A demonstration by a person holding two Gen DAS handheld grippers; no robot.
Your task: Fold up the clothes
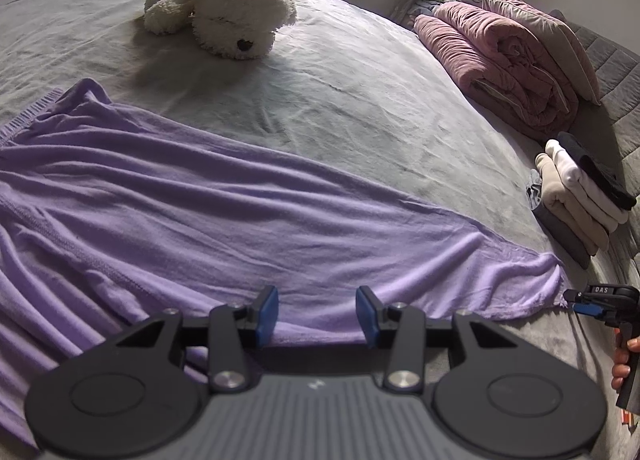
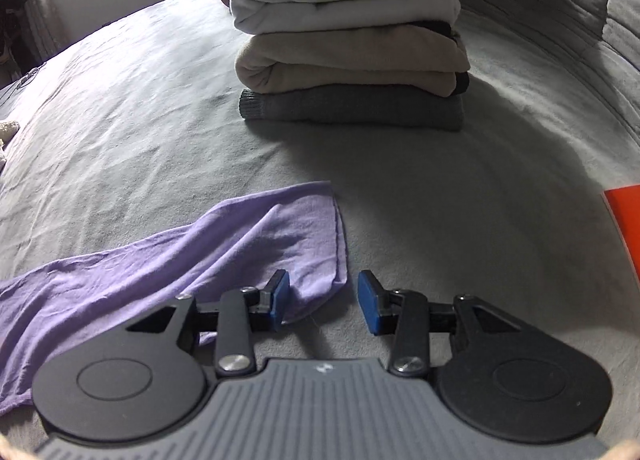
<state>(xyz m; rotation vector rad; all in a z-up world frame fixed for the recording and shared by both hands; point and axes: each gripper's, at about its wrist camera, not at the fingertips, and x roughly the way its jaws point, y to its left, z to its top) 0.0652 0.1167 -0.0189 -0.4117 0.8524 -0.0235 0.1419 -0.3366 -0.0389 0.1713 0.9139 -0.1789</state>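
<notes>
A lilac garment [image 1: 192,200] lies spread and wrinkled on the grey bed [image 1: 360,92]. My left gripper [image 1: 317,314] is open, its blue pads just above the garment's near edge. In the right wrist view the garment's sleeve end [image 2: 256,244] lies flat on the bed. My right gripper [image 2: 323,302] is open, its left pad over the sleeve's corner. The right gripper also shows in the left wrist view [image 1: 600,300] at the sleeve tip, held by a hand.
A stack of folded clothes [image 2: 348,36] stands ahead of the right gripper, also in the left wrist view [image 1: 580,196]. A white plush dog [image 1: 220,8] lies farther back. Pink quilts and pillows [image 1: 512,56] sit at the far right. An orange object [image 2: 626,216] lies at right.
</notes>
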